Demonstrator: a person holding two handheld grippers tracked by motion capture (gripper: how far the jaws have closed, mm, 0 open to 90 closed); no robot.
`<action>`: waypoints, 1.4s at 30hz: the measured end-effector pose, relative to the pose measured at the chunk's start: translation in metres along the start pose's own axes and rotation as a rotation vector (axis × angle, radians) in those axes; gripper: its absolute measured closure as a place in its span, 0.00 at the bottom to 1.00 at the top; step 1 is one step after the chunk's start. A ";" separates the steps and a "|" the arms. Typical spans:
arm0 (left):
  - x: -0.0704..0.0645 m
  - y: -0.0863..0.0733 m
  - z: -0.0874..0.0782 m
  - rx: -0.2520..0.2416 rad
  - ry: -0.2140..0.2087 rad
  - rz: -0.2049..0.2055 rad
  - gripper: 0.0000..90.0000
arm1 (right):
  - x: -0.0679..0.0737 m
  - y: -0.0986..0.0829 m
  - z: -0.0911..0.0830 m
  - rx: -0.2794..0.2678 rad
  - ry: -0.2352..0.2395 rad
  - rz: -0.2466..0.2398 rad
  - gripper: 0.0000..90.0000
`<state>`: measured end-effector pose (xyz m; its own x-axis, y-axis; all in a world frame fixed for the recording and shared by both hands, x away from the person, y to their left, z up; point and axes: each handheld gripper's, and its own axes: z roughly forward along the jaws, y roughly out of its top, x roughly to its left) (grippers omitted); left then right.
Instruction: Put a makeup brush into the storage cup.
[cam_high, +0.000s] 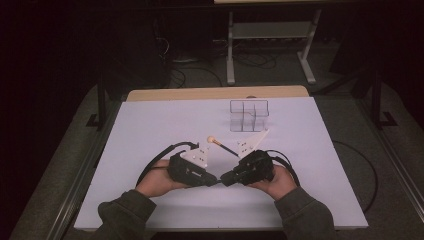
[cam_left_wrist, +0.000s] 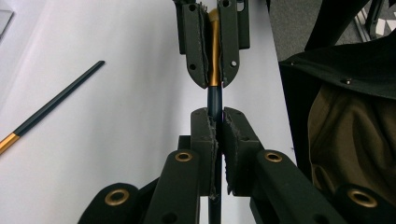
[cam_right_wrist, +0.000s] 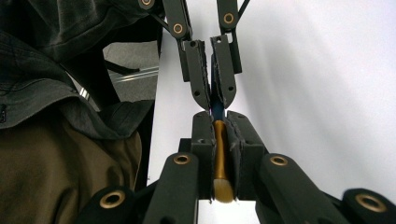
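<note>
Both grippers clamp one makeup brush (cam_left_wrist: 214, 100) end to end above the table (cam_high: 150, 130): left gripper (cam_left_wrist: 218, 128) closed on its dark handle, right gripper (cam_right_wrist: 223, 135) on the gold ferrule. Left gripper view adds a second brush (cam_left_wrist: 51, 105) lying loose.

Black fingers (cam_left_wrist: 205, 135) on the left gripper (cam_left_wrist: 214, 122), pinching a dark navy brush handle (cam_left_wrist: 215, 100) that turns gold just beyond them. Right gripper (cam_right_wrist: 220, 133), black too, with a gold ferrule (cam_right_wrist: 221, 154) and tan bristles between its fingers. Beside them, a 2nd navy-and-gold brush (cam_left_wrist: 51, 108) on the white surface (cam_left_wrist: 130, 116). Clear organiser (cam_high: 249, 115) farther off. Olive sleeves (cam_high: 125, 212).
</note>
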<state>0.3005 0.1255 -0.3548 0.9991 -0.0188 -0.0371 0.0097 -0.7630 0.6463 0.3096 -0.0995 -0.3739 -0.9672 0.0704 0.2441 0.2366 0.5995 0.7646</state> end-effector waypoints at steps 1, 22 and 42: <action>0.000 0.000 0.000 0.000 0.000 0.000 0.93 | 0.000 0.000 0.000 0.001 0.000 0.002 0.91; 0.003 -0.001 0.004 0.009 -0.022 -0.017 0.92 | 0.000 0.002 0.001 0.016 -0.004 0.021 0.92; 0.001 -0.012 0.002 0.044 -0.004 -0.065 0.79 | 0.004 0.004 -0.013 0.042 -0.029 -0.015 0.92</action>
<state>0.3015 0.1335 -0.3641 0.9963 0.0290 -0.0805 0.0722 -0.7904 0.6084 0.3080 -0.1067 -0.3619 -0.9730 0.0837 0.2150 0.2185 0.6337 0.7421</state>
